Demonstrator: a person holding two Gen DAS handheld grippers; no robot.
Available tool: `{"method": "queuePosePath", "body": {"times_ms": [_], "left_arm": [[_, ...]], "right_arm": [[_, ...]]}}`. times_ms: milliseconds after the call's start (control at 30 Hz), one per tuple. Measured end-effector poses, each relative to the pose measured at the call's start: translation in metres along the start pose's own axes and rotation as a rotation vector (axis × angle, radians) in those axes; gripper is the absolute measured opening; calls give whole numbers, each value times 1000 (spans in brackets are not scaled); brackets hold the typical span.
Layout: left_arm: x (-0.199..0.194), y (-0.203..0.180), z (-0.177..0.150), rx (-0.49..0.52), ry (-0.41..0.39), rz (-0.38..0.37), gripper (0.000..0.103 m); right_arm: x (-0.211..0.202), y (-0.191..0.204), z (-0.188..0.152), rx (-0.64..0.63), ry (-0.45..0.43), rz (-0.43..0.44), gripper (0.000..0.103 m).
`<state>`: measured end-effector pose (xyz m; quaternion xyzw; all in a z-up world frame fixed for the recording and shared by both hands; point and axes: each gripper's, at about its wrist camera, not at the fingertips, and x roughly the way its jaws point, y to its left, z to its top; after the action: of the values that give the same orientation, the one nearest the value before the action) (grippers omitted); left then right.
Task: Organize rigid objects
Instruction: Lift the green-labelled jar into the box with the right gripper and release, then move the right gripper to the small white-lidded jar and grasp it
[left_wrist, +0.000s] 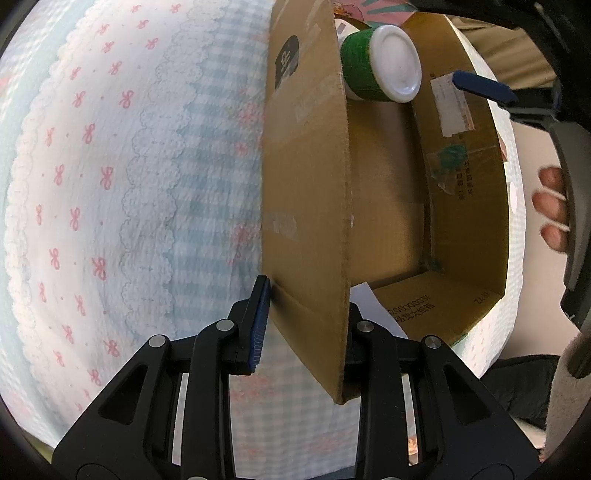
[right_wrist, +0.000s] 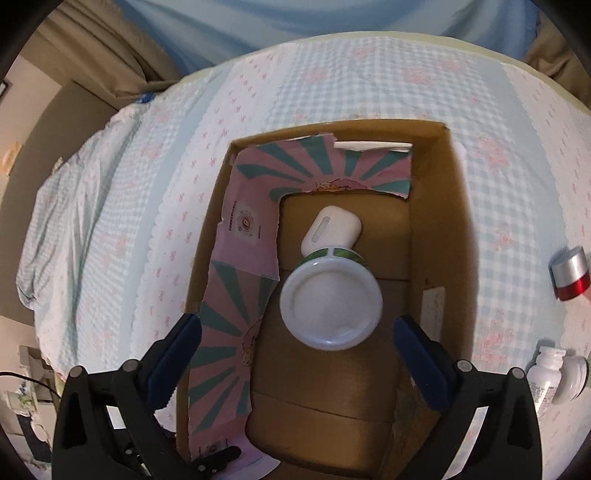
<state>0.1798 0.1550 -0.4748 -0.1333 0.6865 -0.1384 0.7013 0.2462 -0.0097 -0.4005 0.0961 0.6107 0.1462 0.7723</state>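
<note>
A cardboard box (right_wrist: 436, 229) lies open on a bed. My left gripper (left_wrist: 306, 314) is shut on the box wall (left_wrist: 306, 177), one blue pad outside, the other hidden inside. A green-labelled bottle with a white cap (right_wrist: 330, 302) is inside the box, between and just above my right gripper's open jaws (right_wrist: 295, 350), free of both pads. It also shows in the left wrist view (left_wrist: 384, 62). A white earbud case (right_wrist: 330, 229) lies behind it in the box. The right gripper's blue finger (left_wrist: 484, 86) shows over the box in the left wrist view.
Pink and teal printed paper (right_wrist: 236, 280) lines the box's left and far sides. On the checked bedspread (right_wrist: 314, 85) right of the box lie a silver and red cylinder (right_wrist: 570, 275) and a white bottle with its cap off (right_wrist: 546, 376). The bed edge is at the left.
</note>
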Motion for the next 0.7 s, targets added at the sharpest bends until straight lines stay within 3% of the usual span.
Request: {"method": "queuePosePath", "body": {"times_ms": [400,600,700], "left_arm": [[-1,-5,-2,-2,-1,7,25],[-1,-9,-3,10,0,18,25],[-2,-11,-4,14,-2,19,25]], "right_arm": [[-37,-13,-2,54,-52,71,103],[-98,-22,-5,63,-98,65,103],[-146,-37,-10,82,-161,8,103]]}}
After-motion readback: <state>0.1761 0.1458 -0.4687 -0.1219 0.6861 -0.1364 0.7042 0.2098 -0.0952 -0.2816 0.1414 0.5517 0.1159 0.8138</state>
